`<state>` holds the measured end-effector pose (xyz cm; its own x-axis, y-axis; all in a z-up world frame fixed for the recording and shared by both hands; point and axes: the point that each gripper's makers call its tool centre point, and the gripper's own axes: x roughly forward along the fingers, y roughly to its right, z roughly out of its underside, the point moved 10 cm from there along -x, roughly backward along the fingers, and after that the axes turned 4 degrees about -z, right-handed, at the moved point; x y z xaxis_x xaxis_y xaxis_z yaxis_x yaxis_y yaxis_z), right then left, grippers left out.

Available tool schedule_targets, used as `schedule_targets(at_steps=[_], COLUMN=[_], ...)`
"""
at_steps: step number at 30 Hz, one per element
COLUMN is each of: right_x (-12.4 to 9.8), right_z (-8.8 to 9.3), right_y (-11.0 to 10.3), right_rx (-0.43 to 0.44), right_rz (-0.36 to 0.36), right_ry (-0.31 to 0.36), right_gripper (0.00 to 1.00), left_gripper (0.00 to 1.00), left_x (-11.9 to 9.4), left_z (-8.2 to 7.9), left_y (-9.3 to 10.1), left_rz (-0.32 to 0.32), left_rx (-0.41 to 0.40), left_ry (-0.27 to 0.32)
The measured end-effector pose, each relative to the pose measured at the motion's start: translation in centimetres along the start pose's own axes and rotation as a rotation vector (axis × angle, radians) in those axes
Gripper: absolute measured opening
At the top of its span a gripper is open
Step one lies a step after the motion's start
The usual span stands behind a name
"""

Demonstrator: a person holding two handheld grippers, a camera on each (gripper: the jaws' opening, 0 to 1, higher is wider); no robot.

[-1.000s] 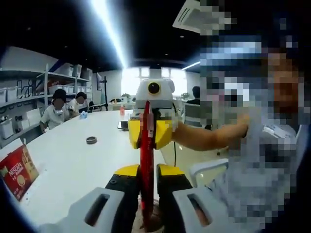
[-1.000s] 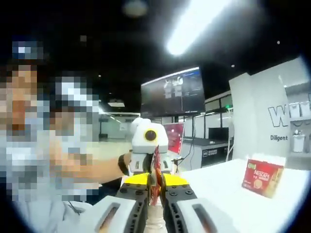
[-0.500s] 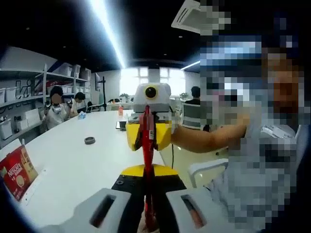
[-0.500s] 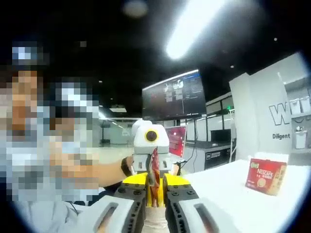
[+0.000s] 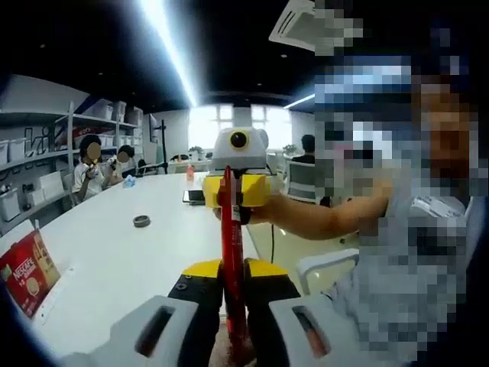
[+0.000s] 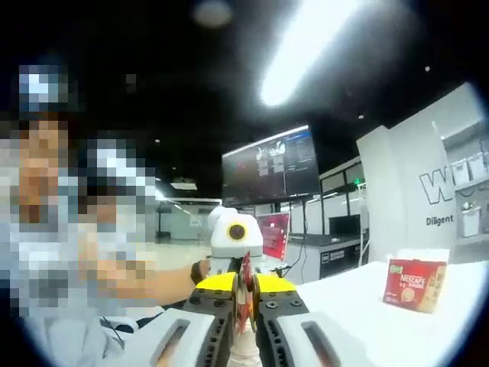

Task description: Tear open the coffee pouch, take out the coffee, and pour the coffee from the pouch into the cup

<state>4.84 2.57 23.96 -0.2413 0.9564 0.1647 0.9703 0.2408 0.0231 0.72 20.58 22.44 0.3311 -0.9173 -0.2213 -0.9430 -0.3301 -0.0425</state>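
**Tear step: pouch clamped at both ends, not yet torn**

Left tool (image 5: pixel 233 294) is closed on the near end of the red pouch (image 5: pixel 227 245). Right tool (image 5: pixel 235 200) is closed on its far end, facing back at the camera. In the right gripper view the pouch (image 6: pixel 244 294) sits edge-on between the right tool's (image 6: pixel 244 302) jaws, with the left tool (image 6: pixel 237 264) just beyond. The pouch is held in the air above the white worktop (image 5: pixel 114 260), stretched straight between the tools.

Step, as judged: tear-open, both grips set. No rip visible. Next move likely needs the tools to pull or twist against each other across one end of the pouch, keeping it upright so nothing spills. Cup can't be made out clearly; a pale shape sits below the right tool's jaws.

Versus 0.5 s ago: right tool looks slightly higher and farther off in the left gripper view, more pouch length showing between the tools. Grips unchanged. Nescafe box (image 6: pixel 414 284) sits right, on the worktop.
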Motion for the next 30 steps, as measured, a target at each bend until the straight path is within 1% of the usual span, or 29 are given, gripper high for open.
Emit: schedule_targets(at_steps=[2, 5, 8, 13, 14, 16, 17, 20, 23, 25, 27, 30], right_x=[0.0, 0.0, 0.1, 0.1, 0.1, 0.1, 0.1, -0.1, 0.0, -0.1, -0.2, -0.4], right_z=[0.0, -0.1, -0.1, -0.1, -0.1, -0.2, -0.3, -0.5, -0.5, -0.6, -0.7, -0.8], right_y=[0.1, 0.2, 0.1, 0.3, 0.2, 0.2, 0.3, 0.4, 0.5, 0.6, 0.6, 0.4], right_rx=[-0.002, -0.005, -0.006, -0.017, -0.023, -0.025, -0.022, -0.030, -0.032, -0.038, -0.043, -0.053], right_rz=[0.002, 0.002, 0.000, -0.001, -0.005, -0.006, -0.007, 0.000, 0.003, 0.010, 0.018, 0.028], right_ry=[-0.004, -0.011, -0.016, -0.020, -0.019, -0.014, -0.013, -0.005, -0.005, -0.005, 0.003, 0.038], right_gripper=[0.08, 0.08, 0.08, 0.09, 0.10, 0.17, 0.17, 0.09, 0.09, 0.08, 0.08, 0.08], left_gripper=[0.16, 0.15, 0.12, 0.08, 0.07, 0.07, 0.06, 0.06, 0.08, 0.13, 0.14, 0.13], left_x=[-0.1, -0.3, -0.4, -0.4, -0.4, -0.4, -0.4, -0.4, -0.3, -0.2, -0.2, -0.4], left_z=[-0.2, -0.7, -1.0, -1.0, -1.0, -1.0, -0.9, -1.0, -1.0, -1.0, -1.1, -1.4], left_y=[0.0, 0.0, 0.0, -0.1, -0.1, 0.0, 0.0, 0.0, 0.0, -0.1, -0.2, -0.3], left_rz=[0.000, -0.007, -0.012, -0.015, -0.012, -0.009, -0.011, -0.007, -0.009, -0.022, -0.027, -0.033], left_rx=[-0.001, 0.003, 0.004, 0.002, 0.000, -0.005, -0.005, -0.011, -0.004, 0.001, 0.005, 0.009], left_ry=[0.011, 0.028, 0.043, 0.044, 0.045, 0.045, 0.044, 0.047, 0.048, 0.049, 0.055, 0.061])
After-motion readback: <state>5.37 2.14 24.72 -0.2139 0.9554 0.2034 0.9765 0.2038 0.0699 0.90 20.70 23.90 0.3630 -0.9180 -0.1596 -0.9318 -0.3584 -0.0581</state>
